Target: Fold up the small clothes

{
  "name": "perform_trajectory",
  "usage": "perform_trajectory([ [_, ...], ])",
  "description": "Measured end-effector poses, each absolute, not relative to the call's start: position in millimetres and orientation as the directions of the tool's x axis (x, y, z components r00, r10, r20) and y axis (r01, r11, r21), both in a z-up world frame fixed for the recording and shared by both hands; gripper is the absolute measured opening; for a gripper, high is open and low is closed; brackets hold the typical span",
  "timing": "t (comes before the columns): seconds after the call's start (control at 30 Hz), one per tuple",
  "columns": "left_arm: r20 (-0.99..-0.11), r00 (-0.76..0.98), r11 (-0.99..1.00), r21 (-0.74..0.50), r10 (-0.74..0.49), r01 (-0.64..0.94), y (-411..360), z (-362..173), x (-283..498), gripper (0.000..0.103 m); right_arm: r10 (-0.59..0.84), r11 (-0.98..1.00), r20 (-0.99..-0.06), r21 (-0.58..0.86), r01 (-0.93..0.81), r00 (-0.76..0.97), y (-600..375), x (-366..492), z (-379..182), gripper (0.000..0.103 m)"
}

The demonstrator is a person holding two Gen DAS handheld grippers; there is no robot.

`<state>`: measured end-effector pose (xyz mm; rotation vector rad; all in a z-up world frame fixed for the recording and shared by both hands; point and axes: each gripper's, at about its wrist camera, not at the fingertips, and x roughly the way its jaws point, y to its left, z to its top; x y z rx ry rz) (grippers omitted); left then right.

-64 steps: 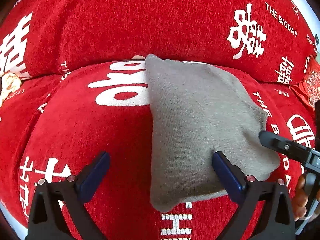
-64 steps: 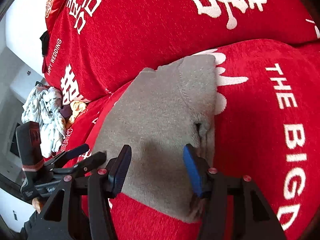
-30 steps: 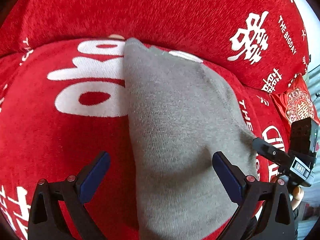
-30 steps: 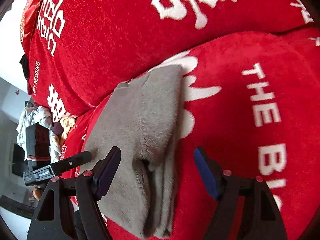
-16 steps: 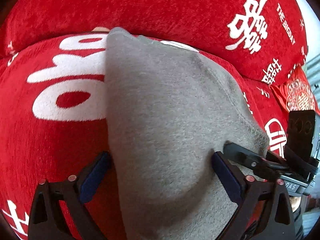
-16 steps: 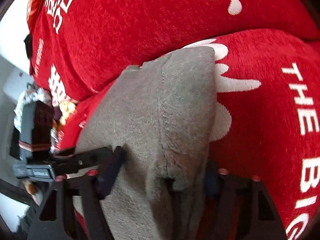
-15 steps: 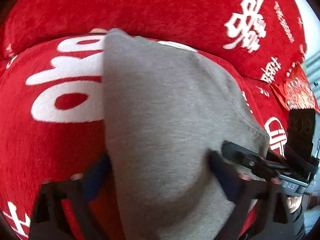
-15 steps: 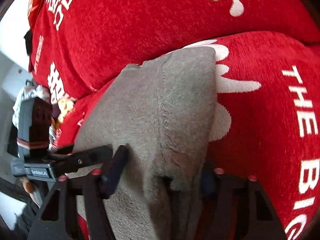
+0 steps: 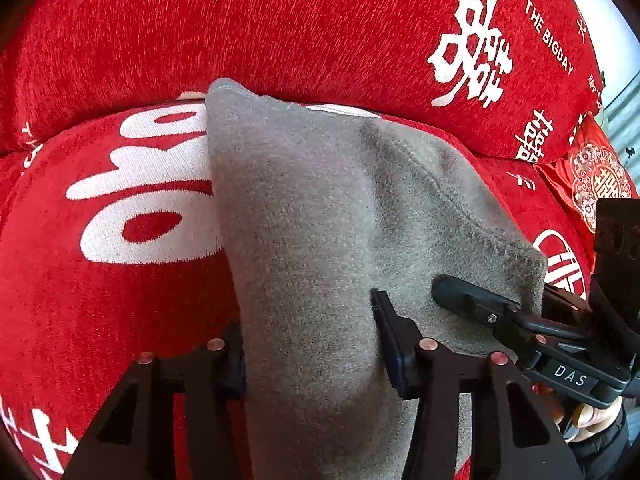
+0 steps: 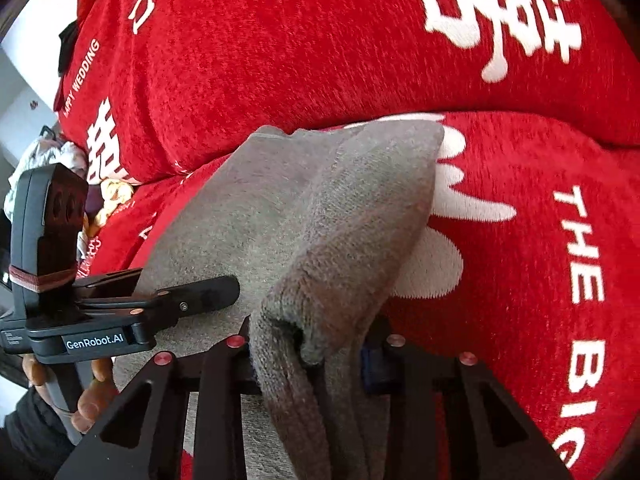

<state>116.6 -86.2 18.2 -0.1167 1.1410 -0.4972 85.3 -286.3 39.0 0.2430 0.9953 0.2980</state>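
The left gripper [image 9: 310, 350] was closing, its blue pads pinching a ridge of the grey knitted garment [image 9: 320, 216] at six o'clock in its view, while the right gripper [image 10: 306, 354] was likewise closing on the bunched, doubled edge of the same cloth, which filled the gap between its fingers. The garment lay spread toward twelve o'clock across the red plush sofa cover with white lettering [image 9: 132, 288], its far corner at the backrest crease. This looked like the grasping step before a fold; next, both held edges would probably need lifting together and carrying over toward the far end
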Motion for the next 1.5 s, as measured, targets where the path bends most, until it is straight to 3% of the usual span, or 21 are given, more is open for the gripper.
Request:
perform_trajectory([
  [0.23,-0.839,0.346,0.891,-0.308,-0.420,0.335,-85.9,27.6,108.6,0.045,0.340,0.939,-0.777,0.307,-0.151,0.529,-279.0,75.1,53.9,0.032],
  [0.9,-0.810,0.428,0.902,-0.269,-0.401,0.336,-55.9,68.6,43.2,0.045,0.335,0.942,-0.745,0.263,-0.208,0.577,-240.5,15.6,100.3,0.032],
  [1.5,-0.813,0.450,0.918,-0.244,-0.370,0.313,-22.3,63.0,-16.4,0.045,0.345,0.939,-0.743,0.260,-0.227,0.573,-203.9,-30.9,93.1,0.032],
])
